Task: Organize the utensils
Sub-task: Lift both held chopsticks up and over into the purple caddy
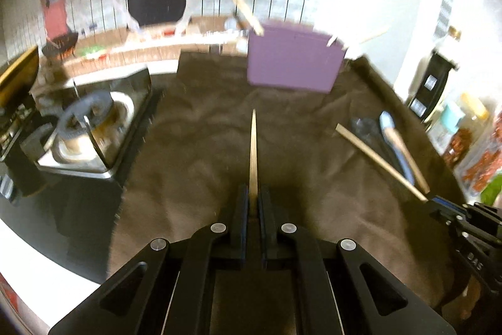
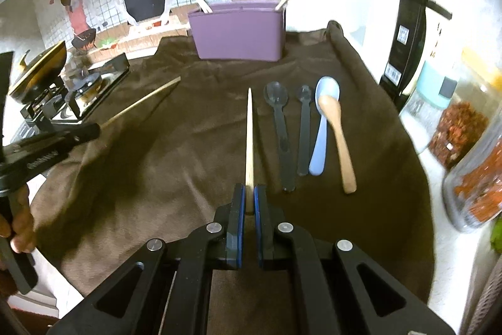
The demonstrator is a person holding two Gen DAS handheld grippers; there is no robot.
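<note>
Step judged: chopsticks being carried to purple holder (image 2: 238,33) at cloth's far edge.

Left gripper (image 1: 253,206) jaws clamped on left chopstick (image 1: 253,153); right gripper (image 2: 249,200) jaws clamped on right chopstick (image 2: 249,140).

Next: tips to be raised, aimed over holder rim.

Spoon row (image 2: 301,127) shown sharp only in right view; stove burner (image 1: 91,118) better seen in left view.

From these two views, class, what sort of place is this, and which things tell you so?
Probably a home kitchen counter, perhaps a staged one: a gas stove, a purple utensil holder with sticks in it, spoons laid on a brown cloth, and food jars.
</note>
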